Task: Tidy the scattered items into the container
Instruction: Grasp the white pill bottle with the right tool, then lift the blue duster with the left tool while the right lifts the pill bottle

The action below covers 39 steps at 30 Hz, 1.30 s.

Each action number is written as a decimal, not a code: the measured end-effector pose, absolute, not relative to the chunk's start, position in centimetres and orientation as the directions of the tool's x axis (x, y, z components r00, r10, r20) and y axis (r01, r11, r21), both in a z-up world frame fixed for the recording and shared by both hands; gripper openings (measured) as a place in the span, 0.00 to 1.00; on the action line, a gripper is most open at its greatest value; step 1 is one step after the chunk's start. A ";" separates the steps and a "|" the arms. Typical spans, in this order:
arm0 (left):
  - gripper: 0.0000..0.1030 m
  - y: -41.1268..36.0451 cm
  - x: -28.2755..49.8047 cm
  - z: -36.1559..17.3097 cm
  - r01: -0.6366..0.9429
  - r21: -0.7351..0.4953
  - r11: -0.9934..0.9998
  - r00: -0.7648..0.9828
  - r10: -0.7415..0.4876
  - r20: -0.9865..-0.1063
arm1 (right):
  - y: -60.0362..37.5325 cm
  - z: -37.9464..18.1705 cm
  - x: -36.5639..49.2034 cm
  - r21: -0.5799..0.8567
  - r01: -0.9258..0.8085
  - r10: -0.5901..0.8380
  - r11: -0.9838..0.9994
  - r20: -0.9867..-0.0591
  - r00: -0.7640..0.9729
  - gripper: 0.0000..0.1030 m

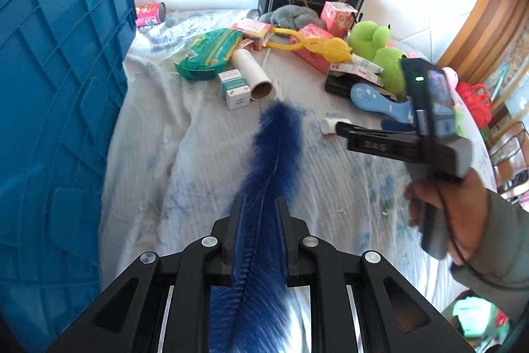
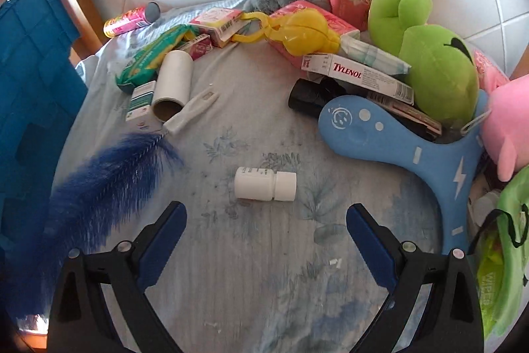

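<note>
The left gripper pinches a fluffy blue feather tight, next to the big blue crate. I cannot see inside the crate. The right gripper has its jaws wide with nothing in them, just above a little white bottle lying on the sheet, farther from the crate.
</note>
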State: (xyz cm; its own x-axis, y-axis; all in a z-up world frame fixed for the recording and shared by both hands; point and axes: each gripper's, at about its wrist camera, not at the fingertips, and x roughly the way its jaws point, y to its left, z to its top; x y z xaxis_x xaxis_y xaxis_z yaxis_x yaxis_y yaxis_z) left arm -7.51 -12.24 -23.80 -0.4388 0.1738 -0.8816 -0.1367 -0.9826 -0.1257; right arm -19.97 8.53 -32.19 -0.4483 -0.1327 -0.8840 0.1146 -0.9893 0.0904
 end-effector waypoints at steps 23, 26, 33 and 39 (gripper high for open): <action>0.83 -13.4 -10.9 -27.1 -0.114 -0.127 -0.985 -0.435 0.165 -0.885 | 8.1 -32.6 -20.8 0.066 0.107 -0.107 -0.992 -0.891 -0.440 0.49; 0.84 -13.2 -14.3 -27.9 -0.073 -0.097 -0.993 -0.456 0.120 -0.882 | 9.1 -31.5 -19.7 0.082 0.106 -0.121 -0.991 -0.884 -0.452 0.49; 0.84 -11.8 -21.5 -33.2 -0.114 -0.048 -0.992 -0.375 0.088 -0.923 | 11.1 -29.6 -17.2 0.112 0.118 -0.154 -0.987 -0.873 -0.464 0.49; 0.85 -10.5 -20.5 -38.3 -0.214 -0.006 -0.977 -0.279 0.067 -0.958 | 12.8 -28.9 -16.3 0.140 0.106 -0.174 -0.984 -0.866 -0.469 0.49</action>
State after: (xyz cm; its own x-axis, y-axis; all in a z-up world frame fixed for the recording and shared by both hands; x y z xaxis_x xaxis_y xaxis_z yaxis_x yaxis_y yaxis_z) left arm -20.54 -10.48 -38.26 -0.2789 0.0668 -0.9580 -0.2143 -0.9768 -0.0057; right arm -16.34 12.83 -28.93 -0.4690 -0.1736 -0.8660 0.1059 -0.9845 0.1400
